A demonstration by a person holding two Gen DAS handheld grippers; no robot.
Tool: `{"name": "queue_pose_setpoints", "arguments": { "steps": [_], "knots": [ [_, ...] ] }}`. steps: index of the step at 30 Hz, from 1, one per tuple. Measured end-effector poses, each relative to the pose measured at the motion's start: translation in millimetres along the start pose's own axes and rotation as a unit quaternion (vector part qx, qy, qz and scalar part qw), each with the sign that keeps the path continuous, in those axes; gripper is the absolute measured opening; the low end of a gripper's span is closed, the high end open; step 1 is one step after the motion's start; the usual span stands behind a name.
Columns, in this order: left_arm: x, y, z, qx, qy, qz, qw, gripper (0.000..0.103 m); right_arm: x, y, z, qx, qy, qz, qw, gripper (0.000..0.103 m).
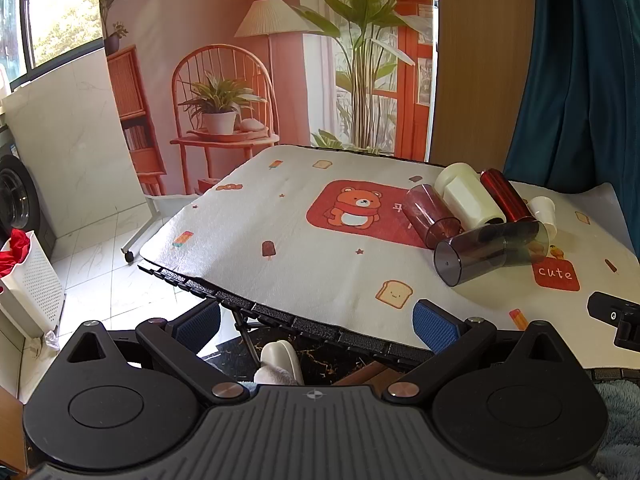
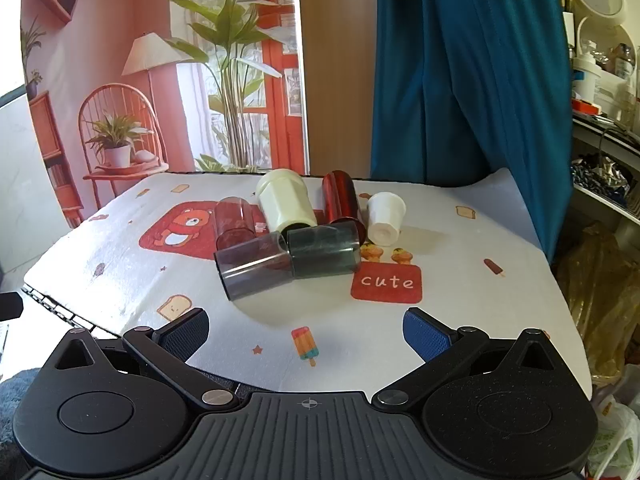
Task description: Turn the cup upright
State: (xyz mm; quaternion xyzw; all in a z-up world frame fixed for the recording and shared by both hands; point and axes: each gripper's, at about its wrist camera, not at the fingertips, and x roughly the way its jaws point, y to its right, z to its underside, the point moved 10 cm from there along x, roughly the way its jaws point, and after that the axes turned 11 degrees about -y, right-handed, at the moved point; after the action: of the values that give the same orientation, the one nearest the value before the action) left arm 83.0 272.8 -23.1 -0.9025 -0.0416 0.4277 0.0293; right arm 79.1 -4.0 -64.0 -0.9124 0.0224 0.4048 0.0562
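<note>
Several cups lie on their sides in a cluster on the table's printed cloth (image 2: 120, 280). Nearest is a smoky grey cup (image 2: 256, 270) (image 1: 468, 258) with a dark green cup (image 2: 324, 252) (image 1: 524, 242) at its mouth. Behind lie a maroon cup (image 2: 234, 222) (image 1: 430, 210), a cream cup (image 2: 284, 202) (image 1: 470, 196), a red cup (image 2: 340, 200) (image 1: 506, 196) and a small white cup (image 2: 384, 216) (image 1: 544, 210). My right gripper (image 2: 308, 334) is open and empty, just short of the cluster. My left gripper (image 1: 316, 322) is open and empty at the table's near-left edge.
The table's black front edge (image 1: 280, 312) runs under my left gripper. A white bin (image 1: 28, 276) stands on the floor at left. A teal curtain (image 2: 460, 80) hangs behind the table. Cluttered shelves (image 2: 600, 100) and bags (image 2: 596, 280) are at right.
</note>
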Motion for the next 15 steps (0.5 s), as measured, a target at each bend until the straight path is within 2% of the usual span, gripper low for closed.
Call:
{"name": "queue_pose_setpoints", "arguments": {
  "steps": [15],
  "knots": [
    [1.0, 2.2, 1.6, 0.003, 0.003, 0.004, 1.0000, 0.103, 0.2, 0.3, 0.4, 0.000, 0.000, 0.000, 1.000, 0.103]
  ]
}}
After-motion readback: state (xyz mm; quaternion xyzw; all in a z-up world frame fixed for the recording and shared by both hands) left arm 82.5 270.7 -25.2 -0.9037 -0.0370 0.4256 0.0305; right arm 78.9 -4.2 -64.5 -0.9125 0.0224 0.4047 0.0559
